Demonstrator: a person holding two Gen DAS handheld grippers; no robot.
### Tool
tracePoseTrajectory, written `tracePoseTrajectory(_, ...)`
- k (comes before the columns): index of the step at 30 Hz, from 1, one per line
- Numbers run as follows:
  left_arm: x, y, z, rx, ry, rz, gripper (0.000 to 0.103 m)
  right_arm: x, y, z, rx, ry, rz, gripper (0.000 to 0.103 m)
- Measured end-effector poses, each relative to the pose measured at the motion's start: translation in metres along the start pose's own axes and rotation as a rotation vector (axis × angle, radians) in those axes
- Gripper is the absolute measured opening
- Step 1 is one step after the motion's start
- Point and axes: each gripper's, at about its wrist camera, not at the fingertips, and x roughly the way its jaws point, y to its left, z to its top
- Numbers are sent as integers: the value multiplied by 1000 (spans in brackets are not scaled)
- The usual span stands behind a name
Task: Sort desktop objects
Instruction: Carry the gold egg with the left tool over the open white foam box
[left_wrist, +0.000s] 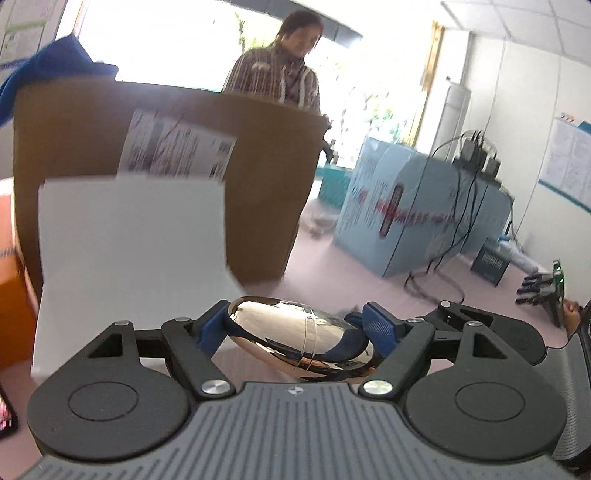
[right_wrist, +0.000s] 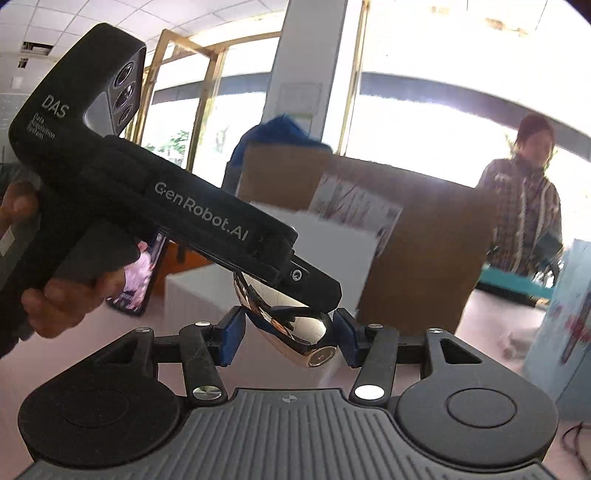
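the left hand-held gripper clamps a shiny gold egg-shaped object above the pink bench, the right hand-held gripper stands narrowly apart around its end, white box and cardboard box behind.

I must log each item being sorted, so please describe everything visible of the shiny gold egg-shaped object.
The shiny gold egg-shaped object looks like polished, mirror-like metal that reflects the room. A thin seam line runs around its body, and one end carries a flat round disc. It is held in the air, lying tilted, clamped between the blue pads of the left gripper. The right gripper brackets its disc end; contact there is unclear.
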Motion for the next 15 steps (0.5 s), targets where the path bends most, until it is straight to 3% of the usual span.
tracePoseTrajectory(6, 9, -1, 12, 1, -37, -33, 75, -2, -8, 11, -17, -10, -44, 49)
tracePoseTrajectory(15, 18, 43, 17, -55, -38, 24, 75, 45, 10, 20, -55, 22, -12, 46)
